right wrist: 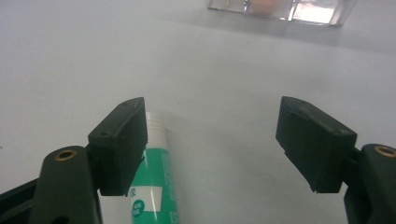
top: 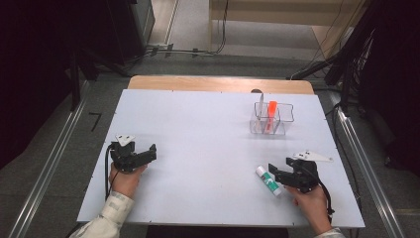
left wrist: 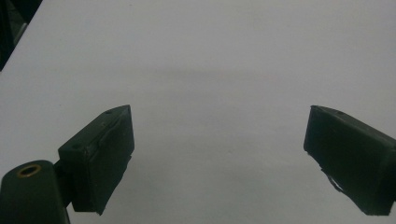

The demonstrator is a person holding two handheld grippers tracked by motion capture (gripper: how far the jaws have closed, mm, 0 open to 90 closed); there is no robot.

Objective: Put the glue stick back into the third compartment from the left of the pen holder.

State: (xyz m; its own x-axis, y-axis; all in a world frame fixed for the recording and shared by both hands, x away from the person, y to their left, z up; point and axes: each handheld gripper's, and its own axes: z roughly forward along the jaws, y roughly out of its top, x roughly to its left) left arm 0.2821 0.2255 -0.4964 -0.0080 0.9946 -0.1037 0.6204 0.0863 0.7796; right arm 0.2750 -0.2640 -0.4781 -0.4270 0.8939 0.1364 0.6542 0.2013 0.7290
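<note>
Two grippers in play, one per hand. Right gripper (top: 280,172) sits near the table's front right corner, jaws spread wide, nothing between them. Just beside it, on its left, lies the glue stick (top: 268,180) — green and white tube, flat on the white table (top: 198,129), not gripped. In the right gripper view the glue stick (right wrist: 154,186) runs partly under and beside the left-hand jaw, white cap end pointing away from the camera; it is off to that side, not centred in the gap. Whether it touches that jaw, cannot tell.

Long axis: in the high view the tube lies on a diagonal, one end up-left toward the table's middle, the other down-right toward the person's right hand (top: 309,201). So the gripper likely needs a small shift toward its own left to straddle the tube across its narrow width.

Left gripper (top: 151,151) rests near the front left edge, jaws also wide apart and holding nothing; its own view has bare table ahead. It is well apart from the glue stick — right hand is far nearer.

Farther out, back right: one clear organiser (top: 271,119) with compartments, an orange marker (top: 271,115) standing in it and a pale upright item beside that, too small to name.

Count — two grippers, one glue stick, one organiser, one orange marker.
</note>
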